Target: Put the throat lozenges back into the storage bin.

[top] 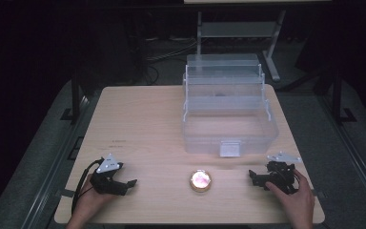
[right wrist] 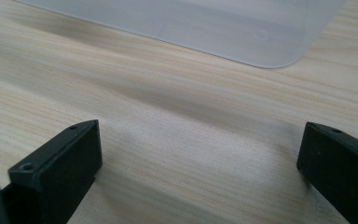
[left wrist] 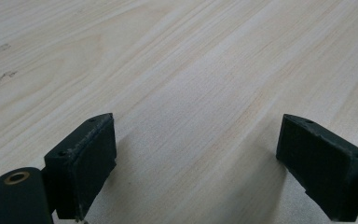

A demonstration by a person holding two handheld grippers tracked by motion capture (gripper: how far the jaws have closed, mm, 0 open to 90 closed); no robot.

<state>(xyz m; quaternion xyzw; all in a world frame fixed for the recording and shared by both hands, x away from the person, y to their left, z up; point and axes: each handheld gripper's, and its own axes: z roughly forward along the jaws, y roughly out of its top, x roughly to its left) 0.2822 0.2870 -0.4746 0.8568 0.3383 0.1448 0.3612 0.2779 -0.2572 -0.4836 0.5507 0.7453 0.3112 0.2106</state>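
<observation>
Both tools, left (top: 132,182) and right (top: 251,175), gape wide, flanking a round tin (top: 200,180) before the clear box (top: 228,129).

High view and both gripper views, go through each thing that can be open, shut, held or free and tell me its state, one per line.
Clear plastic box: open, trays stepped back, lower bin looks empty.
Round tin: lying flat on the table, free of both grippers; open or shut cannot be told.
Left gripper: open, nothing between its jaws, low over bare wood.
Right gripper: open, nothing between its jaws, facing the box's corner.
</observation>
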